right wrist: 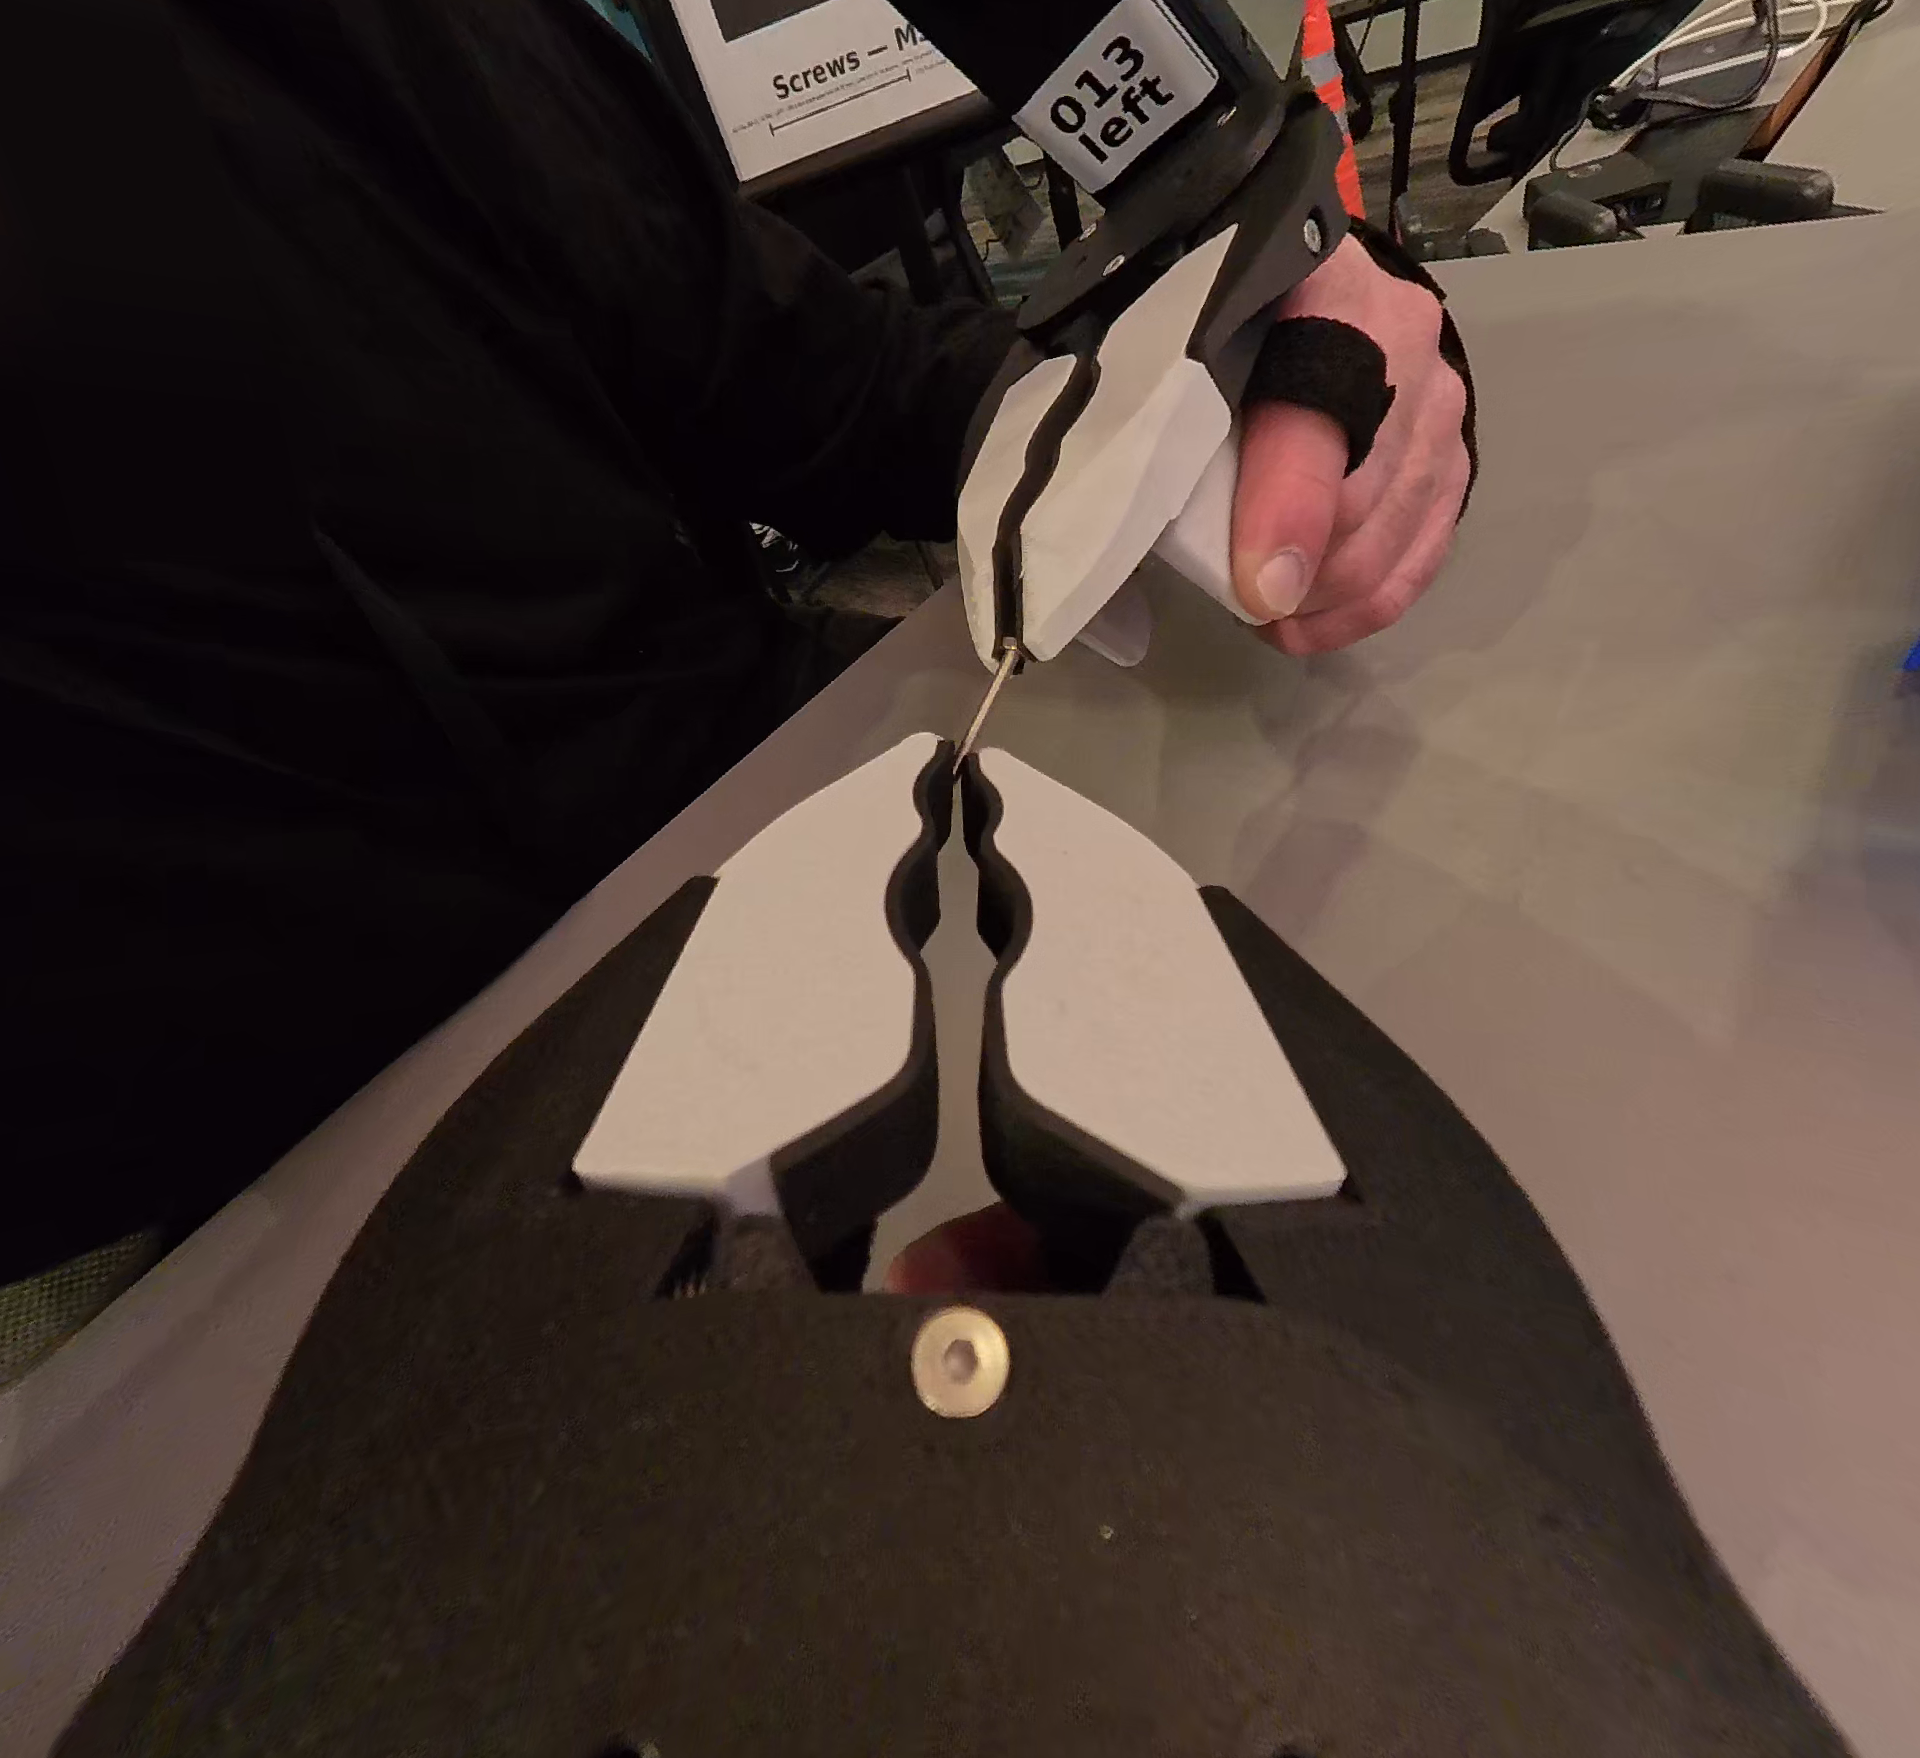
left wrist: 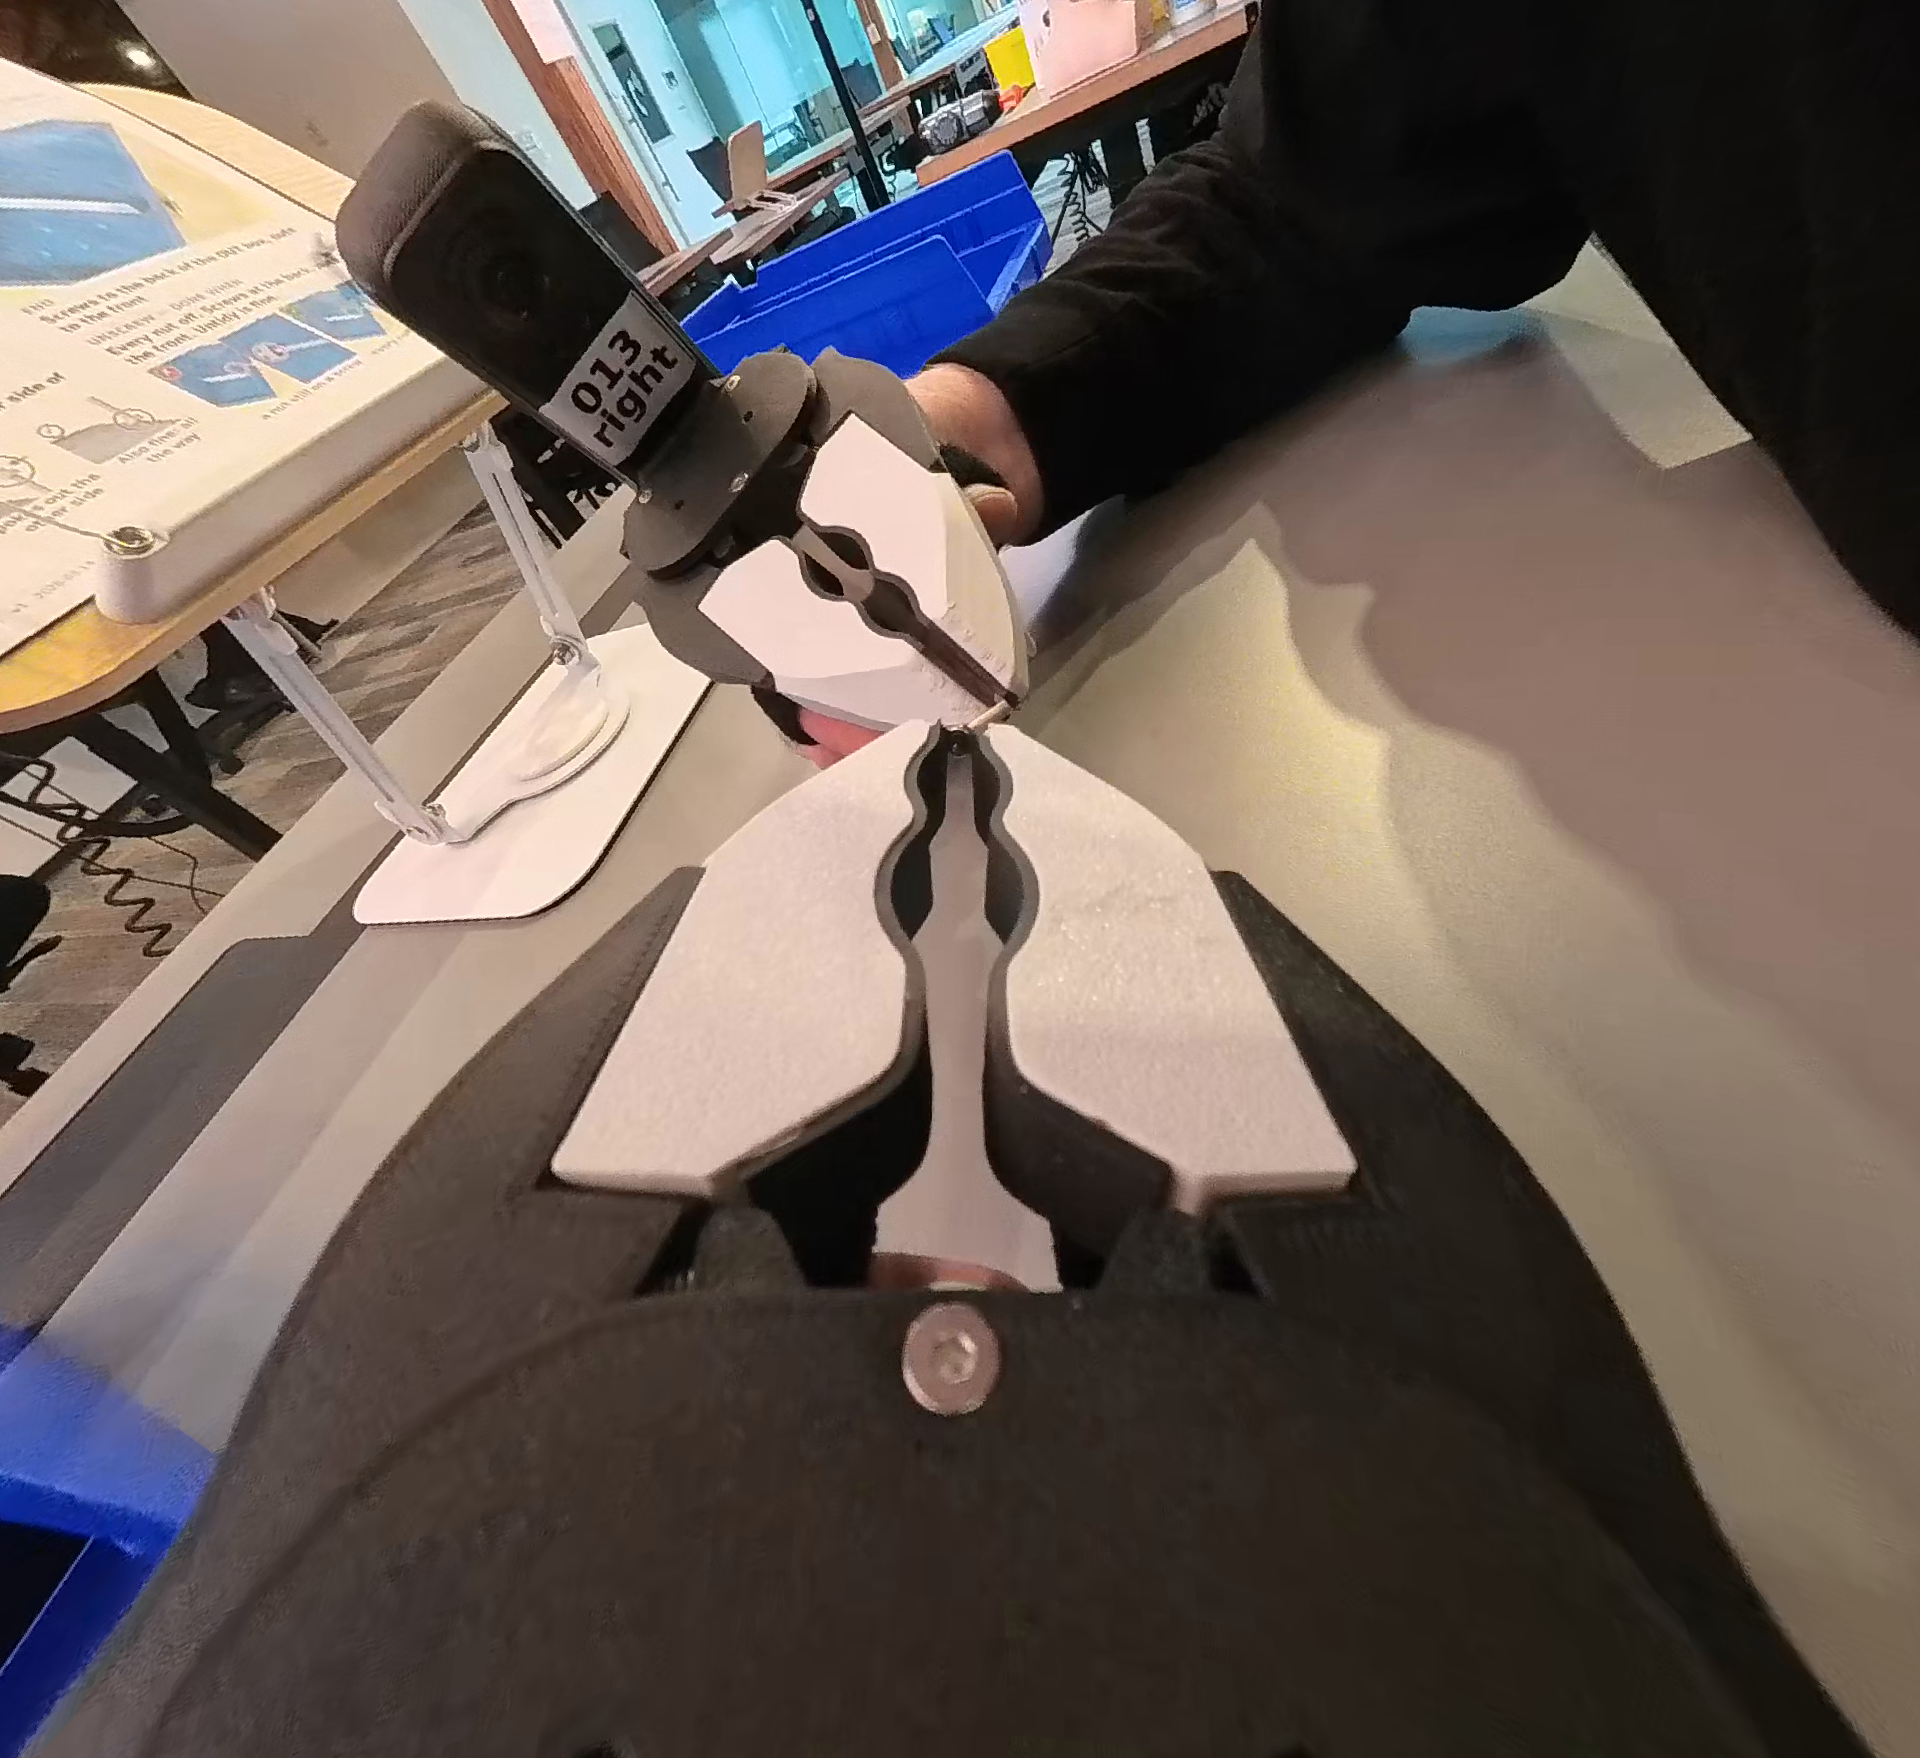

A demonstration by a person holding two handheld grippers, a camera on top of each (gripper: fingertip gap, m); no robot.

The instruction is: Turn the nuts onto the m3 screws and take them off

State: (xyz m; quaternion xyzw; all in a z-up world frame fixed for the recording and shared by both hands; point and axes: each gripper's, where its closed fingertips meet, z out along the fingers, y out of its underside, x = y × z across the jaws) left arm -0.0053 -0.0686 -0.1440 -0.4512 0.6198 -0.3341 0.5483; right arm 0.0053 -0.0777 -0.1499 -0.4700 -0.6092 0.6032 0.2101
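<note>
A thin silver m3 screw point(right wrist: 987, 706) spans the gap between my two grippers, above the grey table point(right wrist: 1558, 773). My left gripper point(left wrist: 954, 744) is shut on one end of it, where a small nut-like collar point(right wrist: 1008, 652) shows at the tips. It also shows in the right wrist view point(right wrist: 1003, 646). My right gripper point(right wrist: 954, 765) is shut on the screw's other end. It also shows in the left wrist view point(left wrist: 1000, 702). There only a short bit of the screw point(left wrist: 983, 719) is visible. I cannot tell whether either gripper pinches a nut.
Blue bins point(left wrist: 883, 274) stand behind the right gripper, and another blue bin point(left wrist: 62, 1500) is at the near left. An instruction board point(left wrist: 208, 358) on a white stand point(left wrist: 499, 825) is at the left. The person's dark sleeve point(left wrist: 1247, 285) lies over the table. The table edge point(right wrist: 727, 804) is close. Both grippers' tips are close together, under 4 cm apart.
</note>
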